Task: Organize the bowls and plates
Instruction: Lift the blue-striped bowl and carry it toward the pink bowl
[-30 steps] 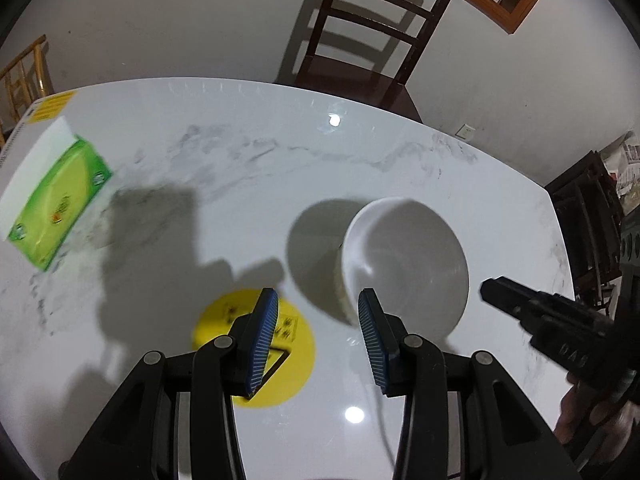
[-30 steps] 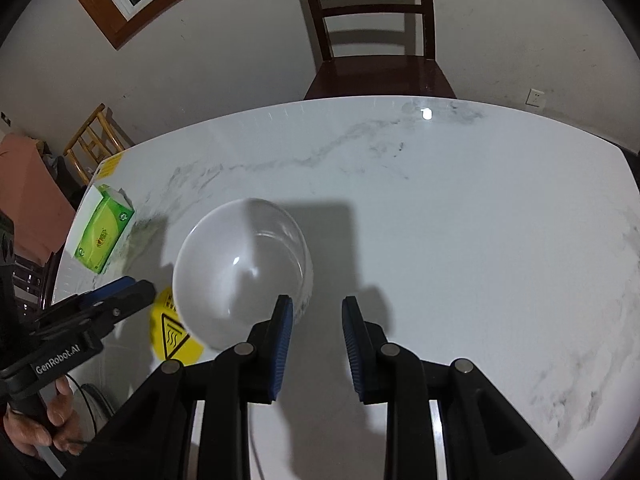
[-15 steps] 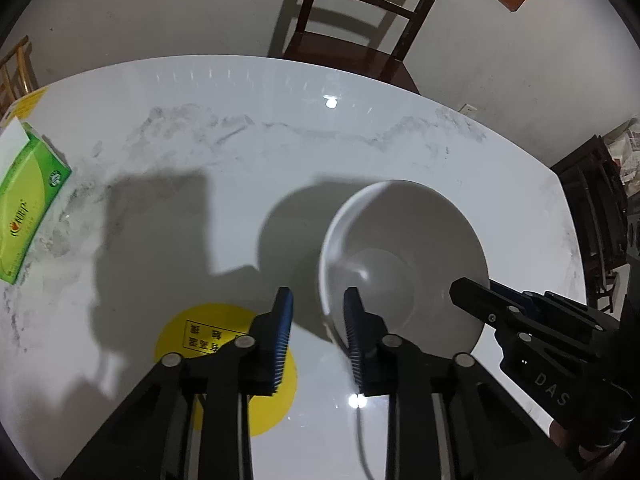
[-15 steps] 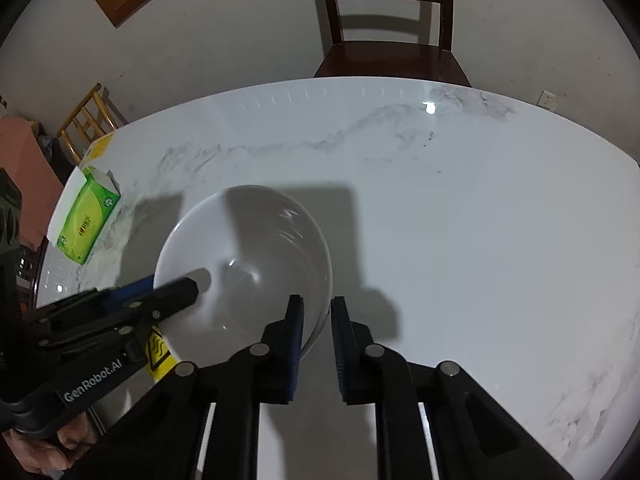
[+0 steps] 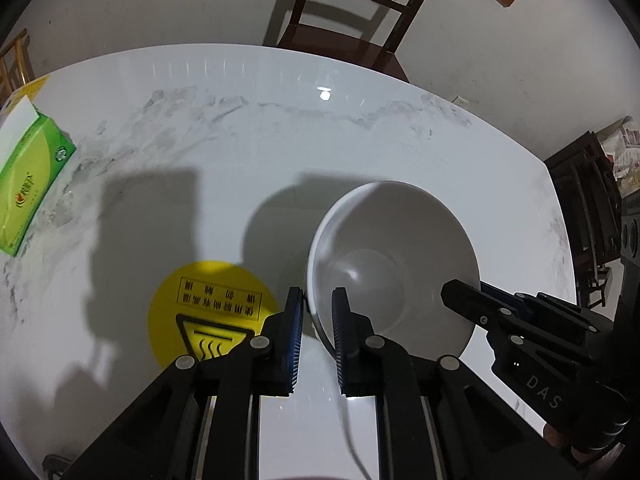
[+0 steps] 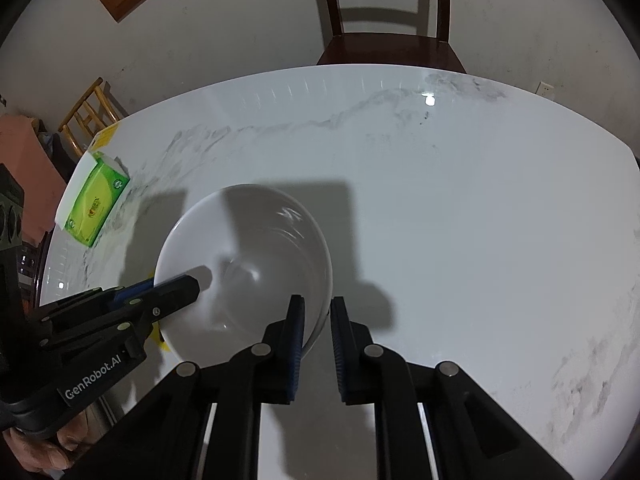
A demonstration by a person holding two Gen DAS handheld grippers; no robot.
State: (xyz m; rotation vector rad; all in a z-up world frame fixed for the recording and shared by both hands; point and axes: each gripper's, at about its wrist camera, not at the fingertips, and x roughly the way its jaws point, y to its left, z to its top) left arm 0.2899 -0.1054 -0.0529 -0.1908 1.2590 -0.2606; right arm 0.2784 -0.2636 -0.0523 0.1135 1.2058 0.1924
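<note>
White marble table (image 5: pixel 360 152) stretched wide and bare toward its curved far edge, where a dark wooden chair (image 6: pixel 390 46) stood. Near the front sat a white bowl (image 5: pixel 392 264). Left gripper (image 5: pixel 316 334) pinched the bowl's left rim between nearly closed fingers; right gripper (image 6: pixel 316 344) clamped the opposite rim likewise. Beside the bowl lay a yellow warning sticker (image 5: pixel 208 312); a green tissue box (image 5: pixel 30 184) rested by the table's left edge.

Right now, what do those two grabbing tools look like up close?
Both are black plastic with silver screws. Each gripper, left and right, has two flat fingers lined with ribbed blue pads. White lettering marks the bodies: "GenRobot.AI" on the left, "DAS" on the right. A bare hand holds the left one.
</note>
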